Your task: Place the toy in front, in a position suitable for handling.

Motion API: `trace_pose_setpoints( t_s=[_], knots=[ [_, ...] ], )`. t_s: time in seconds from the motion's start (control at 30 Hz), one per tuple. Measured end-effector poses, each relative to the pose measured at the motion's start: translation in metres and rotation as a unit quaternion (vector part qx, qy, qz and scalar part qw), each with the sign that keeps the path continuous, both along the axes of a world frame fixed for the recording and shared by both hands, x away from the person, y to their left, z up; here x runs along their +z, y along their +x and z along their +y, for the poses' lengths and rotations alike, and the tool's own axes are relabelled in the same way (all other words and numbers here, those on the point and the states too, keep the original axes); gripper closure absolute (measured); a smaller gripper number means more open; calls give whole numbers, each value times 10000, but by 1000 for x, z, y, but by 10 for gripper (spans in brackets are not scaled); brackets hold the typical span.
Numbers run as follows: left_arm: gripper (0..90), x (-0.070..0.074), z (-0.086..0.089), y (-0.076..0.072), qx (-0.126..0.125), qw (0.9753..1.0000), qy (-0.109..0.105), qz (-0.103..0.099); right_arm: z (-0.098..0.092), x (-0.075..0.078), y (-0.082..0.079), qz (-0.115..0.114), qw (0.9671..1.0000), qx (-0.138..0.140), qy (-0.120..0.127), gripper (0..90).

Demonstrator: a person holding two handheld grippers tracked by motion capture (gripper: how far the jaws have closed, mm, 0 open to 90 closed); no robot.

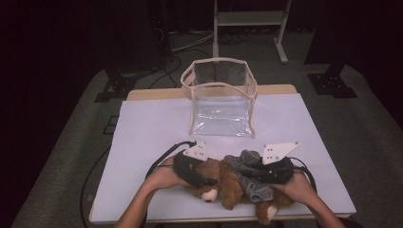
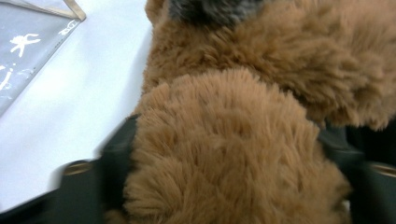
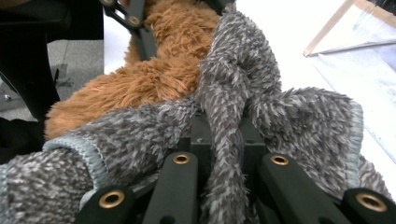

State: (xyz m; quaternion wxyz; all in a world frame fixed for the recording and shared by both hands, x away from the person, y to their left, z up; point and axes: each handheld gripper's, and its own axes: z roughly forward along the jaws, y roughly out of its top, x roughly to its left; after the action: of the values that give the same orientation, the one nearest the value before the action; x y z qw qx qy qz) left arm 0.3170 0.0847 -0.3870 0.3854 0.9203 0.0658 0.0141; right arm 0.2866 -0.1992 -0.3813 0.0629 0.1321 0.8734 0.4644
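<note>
A brown teddy bear (image 1: 223,183) lies near the table's front edge, with a grey fuzzy cloth (image 1: 247,166) wrapped over its middle. My left gripper (image 1: 204,179) comes in from the left. In the left gripper view its jaws stand on either side of a thick lump of the bear's fur (image 2: 233,140), pressed into it. My right gripper (image 1: 259,172) comes in from the right. In the right gripper view it (image 3: 227,135) is shut on a raised fold of the grey cloth (image 3: 233,93), with the bear's fur (image 3: 140,79) behind.
A clear plastic bag with beige trim (image 1: 221,95) stands open at the back middle of the white table cover (image 1: 142,133). A person's hands hold both grippers at the front edge. A white metal stand (image 1: 249,19) is on the floor behind.
</note>
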Motion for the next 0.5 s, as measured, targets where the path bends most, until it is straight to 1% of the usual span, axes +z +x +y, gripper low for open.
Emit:
trace_pose_setpoints(
  t_s=[0.03,0.07,0.13,0.2,0.27,0.3,0.33,0.37,0.4,0.43,0.5],
  knots=[
    [377,3,0,-1,-36,9999,72,-123,0,0,0,0,10000,0,0,803],
    [518,8,1,-1,-36,9991,115,-400,-2,2,5,31,10000,-45,36,802],
    [574,10,2,1,149,9982,6,-586,-4,5,11,46,9999,-92,92,802],
    [594,12,2,5,232,9973,-9,-702,-7,10,22,101,9998,-123,143,801],
    [596,14,2,12,296,9969,-38,-731,-8,14,31,171,9996,-138,174,801],
    [597,14,2,12,296,9969,-38,-731,-8,16,37,199,9995,-143,174,800],
    [597,17,2,17,346,9962,-50,-801,-8,16,37,199,9995,-143,174,800],
    [598,20,2,23,405,9953,-71,-876,-5,18,47,238,9994,-189,177,800],
    [598,20,2,23,405,9953,-71,-876,-3,19,51,238,9994,-193,169,801],
    [598,26,4,32,431,9940,-55,-1002,0,20,57,241,9994,-207,153,800],
    [597,30,6,40,534,9929,-105,-1060,3,23,65,237,9994,-209,130,801]
  ],
)
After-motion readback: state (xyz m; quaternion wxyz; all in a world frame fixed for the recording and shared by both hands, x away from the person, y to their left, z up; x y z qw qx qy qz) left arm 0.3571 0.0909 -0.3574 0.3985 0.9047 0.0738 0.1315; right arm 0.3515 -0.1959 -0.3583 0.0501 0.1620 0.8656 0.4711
